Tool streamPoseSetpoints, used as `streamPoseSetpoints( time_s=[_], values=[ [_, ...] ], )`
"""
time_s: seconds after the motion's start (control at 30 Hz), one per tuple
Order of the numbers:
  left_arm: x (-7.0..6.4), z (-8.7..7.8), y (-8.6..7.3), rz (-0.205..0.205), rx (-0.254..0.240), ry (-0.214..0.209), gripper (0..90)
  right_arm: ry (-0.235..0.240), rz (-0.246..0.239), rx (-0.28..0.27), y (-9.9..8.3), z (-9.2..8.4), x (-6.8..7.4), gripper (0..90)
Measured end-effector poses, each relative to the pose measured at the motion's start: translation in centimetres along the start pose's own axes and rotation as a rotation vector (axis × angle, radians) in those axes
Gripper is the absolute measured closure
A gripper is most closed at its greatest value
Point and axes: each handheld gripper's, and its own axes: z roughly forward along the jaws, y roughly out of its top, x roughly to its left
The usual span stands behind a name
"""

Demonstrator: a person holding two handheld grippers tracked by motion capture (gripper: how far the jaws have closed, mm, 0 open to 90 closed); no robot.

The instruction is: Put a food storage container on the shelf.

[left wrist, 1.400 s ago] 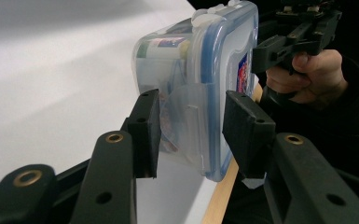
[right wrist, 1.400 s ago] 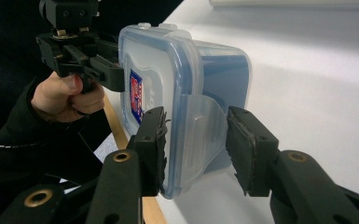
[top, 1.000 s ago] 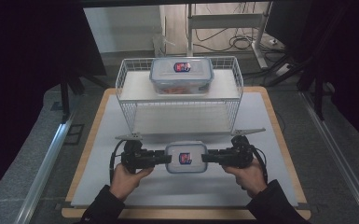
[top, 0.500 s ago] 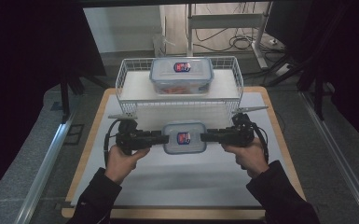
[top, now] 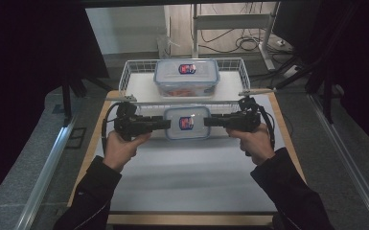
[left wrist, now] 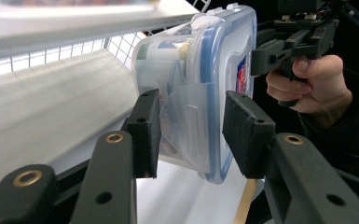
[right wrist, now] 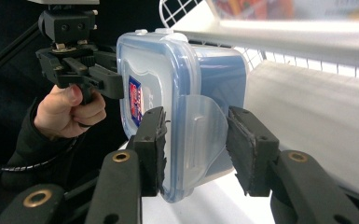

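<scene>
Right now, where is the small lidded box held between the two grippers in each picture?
High view: the small box is at centre, just before the wire basket.
Left gripper view: the small box is at centre, between the jaws.
Right gripper view: the small box is at centre, between the jaws.
Shared landmark: the red and blue label on its lid.

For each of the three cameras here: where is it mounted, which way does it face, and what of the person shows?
High view: above the person's side, facing forward and down on the table; both forearms and hands show, with the small container held ahead of the wire basket.
Left gripper view: rides the left hand-held gripper, looking along its jaws at the container's end flap; the other hand shows beyond.
Right gripper view: rides the right hand-held gripper, facing the opposite end.
Shared: both gripper views show the small container and basket.
</scene>
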Motion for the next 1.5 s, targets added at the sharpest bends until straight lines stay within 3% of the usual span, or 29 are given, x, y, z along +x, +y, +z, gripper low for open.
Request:
streamPoseSetpoints(
  time_s=[0.6, 1.13, 1.5],
  values=[
    [0.1, -1.3, 5.0, 0.007, -0.037, 0.013, 57.6, 0.000, -0.003, -0.043, 4.9, -0.3, 0.4, 58.2],
    [1.1, -2.1, 9.8, -0.010, -0.056, 0.010, 57.7, -0.010, 0.004, -0.080, 9.2, -0.4, 0.4, 58.1],
    [2.9, -1.1, 12.1, -0.054, -0.079, 0.010, 57.2, -0.037, 0.031, -0.099, 11.8, -0.2, -0.9, 58.0]
  ],
)
